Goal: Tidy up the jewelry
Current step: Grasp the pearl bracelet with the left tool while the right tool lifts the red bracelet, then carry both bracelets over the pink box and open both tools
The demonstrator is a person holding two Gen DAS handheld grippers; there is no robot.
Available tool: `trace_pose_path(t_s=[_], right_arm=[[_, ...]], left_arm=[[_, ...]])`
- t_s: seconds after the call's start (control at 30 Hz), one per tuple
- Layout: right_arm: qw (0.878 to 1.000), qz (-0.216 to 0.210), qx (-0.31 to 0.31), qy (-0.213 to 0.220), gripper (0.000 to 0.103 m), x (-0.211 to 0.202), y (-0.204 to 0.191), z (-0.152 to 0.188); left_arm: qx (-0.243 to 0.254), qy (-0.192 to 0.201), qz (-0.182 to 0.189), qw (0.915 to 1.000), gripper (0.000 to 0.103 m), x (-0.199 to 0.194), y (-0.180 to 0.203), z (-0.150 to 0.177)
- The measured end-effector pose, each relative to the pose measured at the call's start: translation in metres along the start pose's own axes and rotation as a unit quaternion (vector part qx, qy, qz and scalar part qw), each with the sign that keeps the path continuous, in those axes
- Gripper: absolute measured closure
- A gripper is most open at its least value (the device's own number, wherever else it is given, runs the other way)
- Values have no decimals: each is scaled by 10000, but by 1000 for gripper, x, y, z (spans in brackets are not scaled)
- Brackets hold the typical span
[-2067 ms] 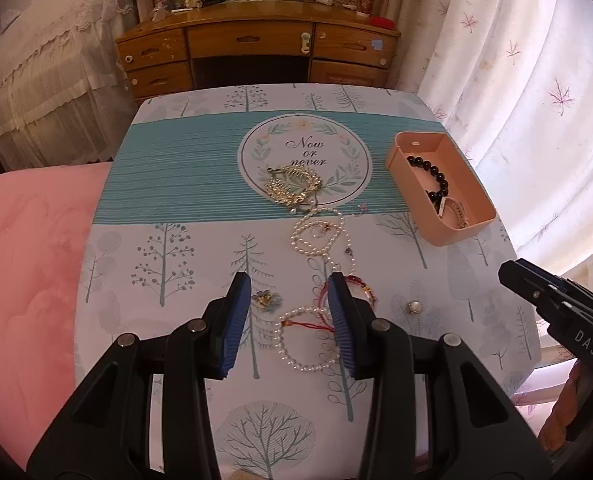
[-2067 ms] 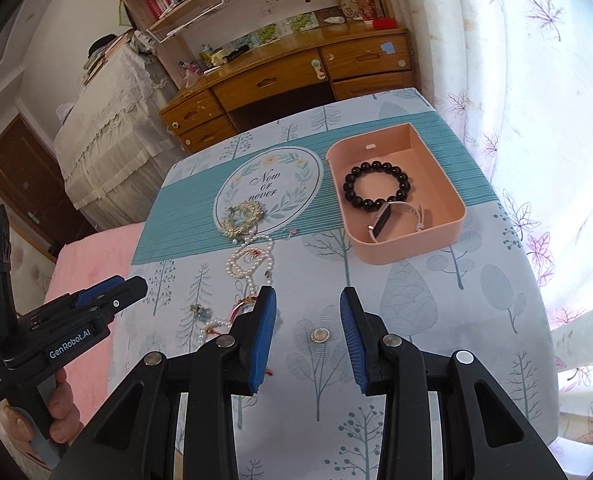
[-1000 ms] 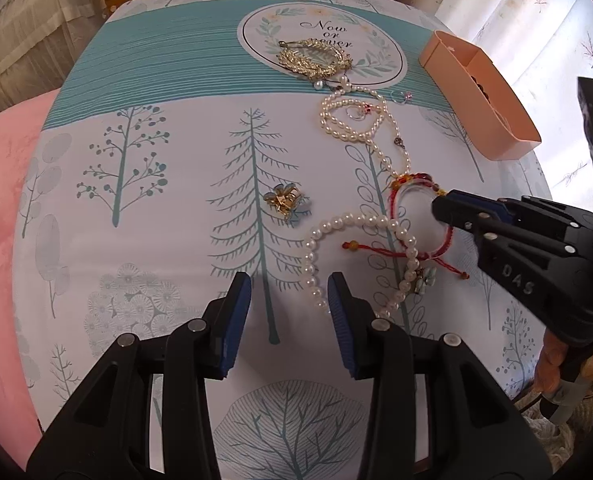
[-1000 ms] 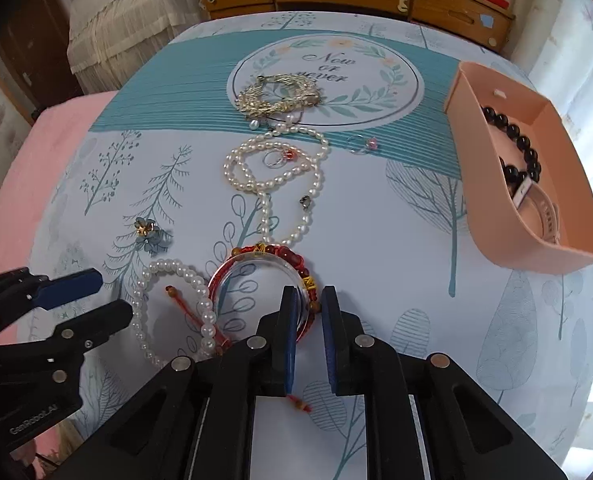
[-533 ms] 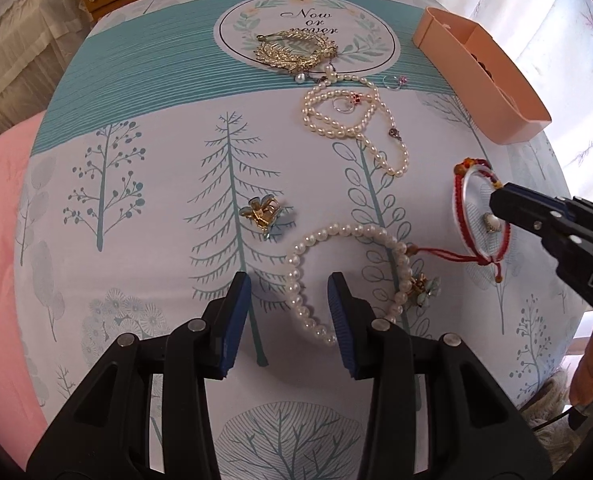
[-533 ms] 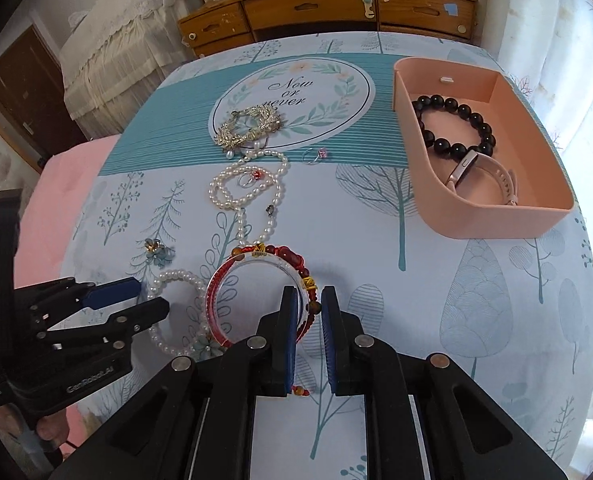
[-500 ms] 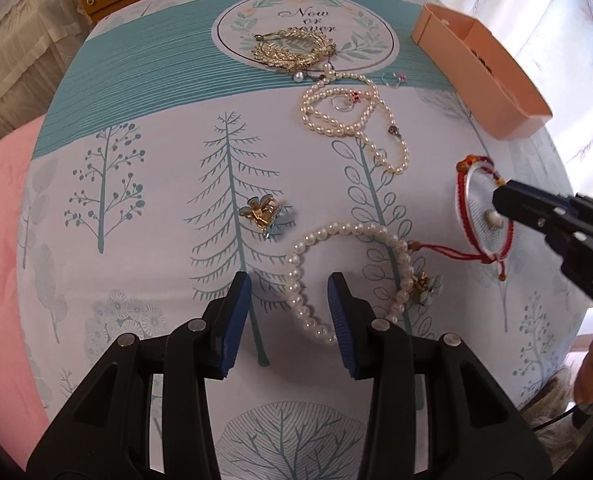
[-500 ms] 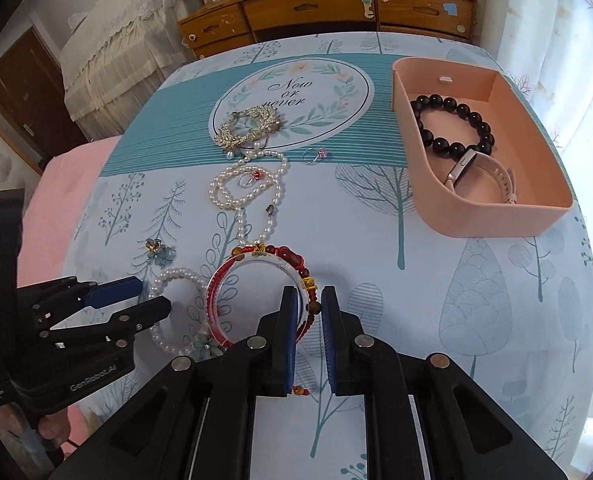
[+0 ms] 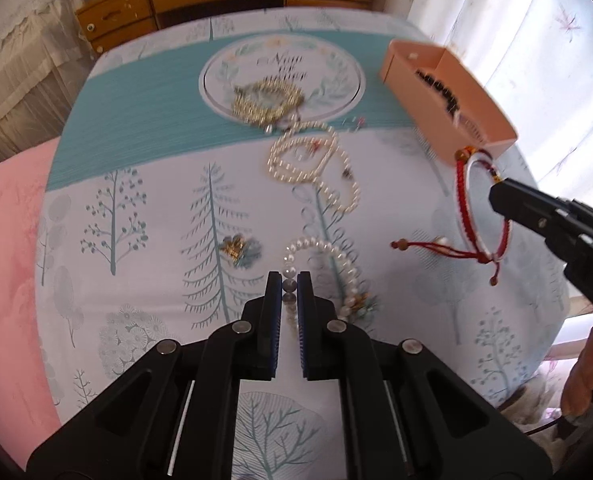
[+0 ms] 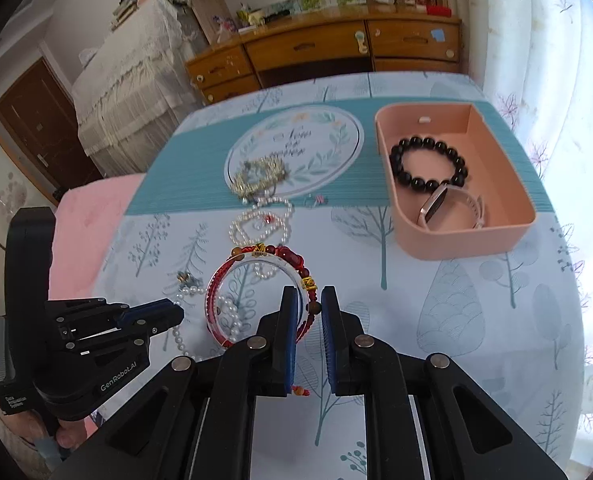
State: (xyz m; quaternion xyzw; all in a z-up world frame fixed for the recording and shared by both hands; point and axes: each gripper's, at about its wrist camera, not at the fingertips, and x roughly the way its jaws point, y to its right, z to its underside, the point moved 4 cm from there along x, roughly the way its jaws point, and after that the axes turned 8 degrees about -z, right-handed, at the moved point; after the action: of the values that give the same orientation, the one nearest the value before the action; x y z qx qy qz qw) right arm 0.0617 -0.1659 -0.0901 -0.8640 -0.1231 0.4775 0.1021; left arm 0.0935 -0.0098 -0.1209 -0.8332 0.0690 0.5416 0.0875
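Each camera sits on its own gripper and looks forward along the two fingers, steeply down at the table, from close above. The left wrist view shows the left gripper at the bottom edge and the right gripper entering from its right. The right wrist view looks from the other side; the left gripper enters from its left. Both views share the pink tray, the pearls and the wooden desk far ahead.

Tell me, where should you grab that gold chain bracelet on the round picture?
Probably the near edge of the gold chain bracelet, coming straight down from above. It lies flat in a loose heap on the tablecloth, so fingers must straddle one strand; the pearl necklace lies close against that side.
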Motion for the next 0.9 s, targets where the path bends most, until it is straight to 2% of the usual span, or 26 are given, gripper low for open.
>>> trace_pose_path(t_s=[0.3, 0.5, 0.73, 0.9], right_arm=[[9985, -64, 137, 523, 91, -47, 5, -12], [9958, 99, 394, 815, 91, -69, 26, -21], [9890, 349, 886, 1128, 91, -80, 67, -38], [9812, 528, 1341, 1287, 91, -88, 100, -34]], left_arm=[[38, 696, 264, 9972, 98, -64, 21, -34], [175, 1050, 426, 9934, 98, -94, 47, -62], [535, 1409, 606, 9867, 98, -110, 92, -105], [653, 1557, 839, 9821, 98, -105, 123, -149]])
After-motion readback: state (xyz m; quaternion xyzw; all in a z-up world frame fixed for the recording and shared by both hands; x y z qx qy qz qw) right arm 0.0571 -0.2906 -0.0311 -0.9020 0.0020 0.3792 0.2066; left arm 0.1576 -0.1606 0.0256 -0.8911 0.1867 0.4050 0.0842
